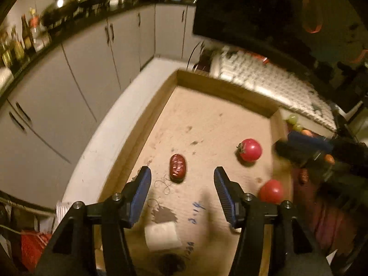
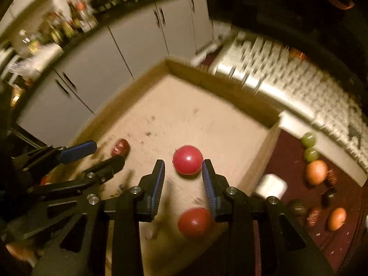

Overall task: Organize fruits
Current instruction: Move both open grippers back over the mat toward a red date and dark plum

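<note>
An open cardboard box [image 1: 161, 105] holds a wrinkled dark red date [image 1: 177, 168] and two red tomatoes [image 1: 249, 149] [image 1: 271, 191]. My left gripper [image 1: 182, 172] is open; the date lies just past its blue pads, touching neither. In the right wrist view my right gripper [image 2: 183, 164] is open around the farther tomato [image 2: 188, 159], which rests on the box floor [image 2: 207, 126], with a gap on the left side. The nearer tomato [image 2: 194, 222] lies under the gripper's body. The left gripper [image 2: 109, 151] shows at the left, by the date [image 2: 120, 148]. The right gripper [image 1: 284, 141] appears blurred at the box's right wall.
Right of the box, on a dark red surface [image 2: 287, 151], lie two green grapes [image 2: 308, 139], two orange fruits [image 2: 316, 171], several dark dates [image 2: 314, 216] and a white roll [image 2: 271, 186]. A white keyboard [image 2: 287, 69] runs behind. Grey cabinets [image 1: 92, 57] stand to the left.
</note>
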`<control>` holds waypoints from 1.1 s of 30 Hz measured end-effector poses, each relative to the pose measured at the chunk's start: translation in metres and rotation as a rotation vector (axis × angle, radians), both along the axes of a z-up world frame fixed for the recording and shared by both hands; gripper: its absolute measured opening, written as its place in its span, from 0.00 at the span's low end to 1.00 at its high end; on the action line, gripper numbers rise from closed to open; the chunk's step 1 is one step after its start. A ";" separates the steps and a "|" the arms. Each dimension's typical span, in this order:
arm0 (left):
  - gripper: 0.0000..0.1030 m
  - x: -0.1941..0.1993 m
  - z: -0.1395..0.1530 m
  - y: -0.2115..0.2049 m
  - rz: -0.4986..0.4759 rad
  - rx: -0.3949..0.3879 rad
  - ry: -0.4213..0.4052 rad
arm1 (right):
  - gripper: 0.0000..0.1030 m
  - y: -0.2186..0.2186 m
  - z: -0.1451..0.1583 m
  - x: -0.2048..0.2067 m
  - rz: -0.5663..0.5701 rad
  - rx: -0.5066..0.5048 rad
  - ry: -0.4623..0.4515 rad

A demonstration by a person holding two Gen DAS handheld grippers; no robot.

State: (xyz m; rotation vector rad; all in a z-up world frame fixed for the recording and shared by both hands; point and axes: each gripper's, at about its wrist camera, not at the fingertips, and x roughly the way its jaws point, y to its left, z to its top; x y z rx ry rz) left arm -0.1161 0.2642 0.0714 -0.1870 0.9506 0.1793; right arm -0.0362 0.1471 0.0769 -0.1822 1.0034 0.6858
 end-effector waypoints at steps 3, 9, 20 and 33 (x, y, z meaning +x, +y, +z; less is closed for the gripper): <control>0.60 -0.011 0.016 -0.016 -0.044 0.022 -0.056 | 0.51 -0.048 0.029 -0.003 -0.033 0.091 -0.058; 0.61 -0.029 0.034 -0.074 -0.212 0.062 -0.124 | 0.60 -0.134 0.049 -0.002 -0.138 0.149 -0.087; 0.61 -0.028 0.013 -0.152 -0.385 0.041 -0.139 | 0.60 -0.214 0.000 -0.011 -0.214 0.161 0.007; 0.53 0.011 -0.027 -0.179 -0.398 0.063 -0.045 | 0.52 -0.189 -0.045 -0.026 -0.042 0.047 -0.079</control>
